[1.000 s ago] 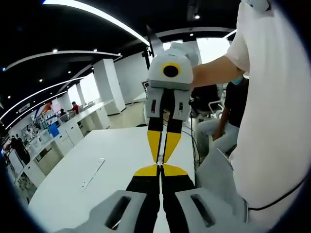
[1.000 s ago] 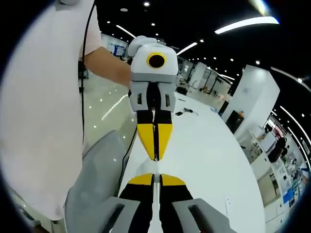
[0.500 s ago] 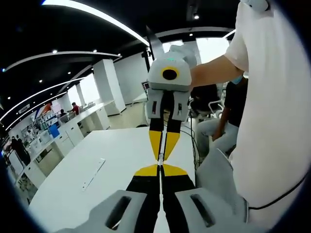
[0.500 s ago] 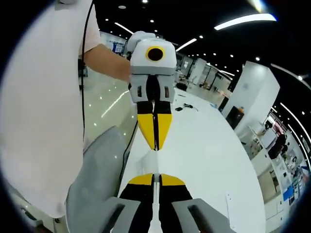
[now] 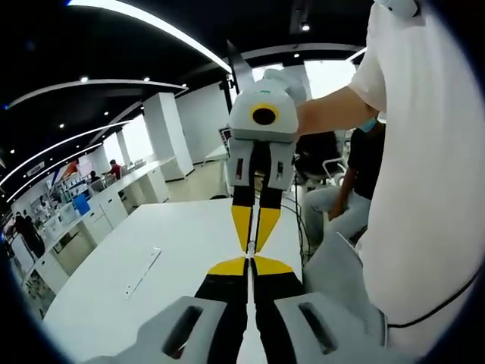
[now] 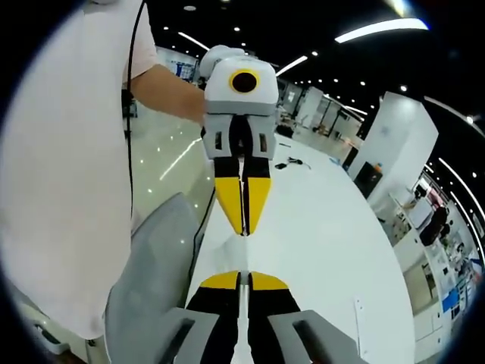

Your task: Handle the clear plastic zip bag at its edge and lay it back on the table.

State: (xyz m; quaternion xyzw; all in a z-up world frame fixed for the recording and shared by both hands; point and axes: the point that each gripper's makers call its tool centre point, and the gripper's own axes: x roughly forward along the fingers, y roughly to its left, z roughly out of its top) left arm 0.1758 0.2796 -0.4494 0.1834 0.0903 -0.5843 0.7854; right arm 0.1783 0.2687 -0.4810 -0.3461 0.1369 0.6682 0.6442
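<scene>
Open-plan office space stretches behind you, and a long white table runs below both tools, bare apart from a slim white strip lying well off to one side. Your left gripper and right gripper face each other tip to tip above that surface. Each has its jaws drawn together to a sliver, with a thin pale edge showing between them. I take that edge for the rim of the clear plastic zip bag, whose greyish translucent sheet hangs off the line between the tips toward your white shirt. The right gripper view says the same: the sheet drapes on your body's side, and the left gripper meets the right gripper over the table. The bag seems to be aloft and pinched at one edge by both tools, so the lay-down is what remains. Lower both hands together and level, so the loose part touches first and spreads flat instead of folding under. Swing the sheet away from your shirt and over the tabletop before you descend, since it hangs near the table's edge. Ease the two tips slightly apart to hold the rim taut, and part the jaws only once the film rests fully on the surface.
</scene>
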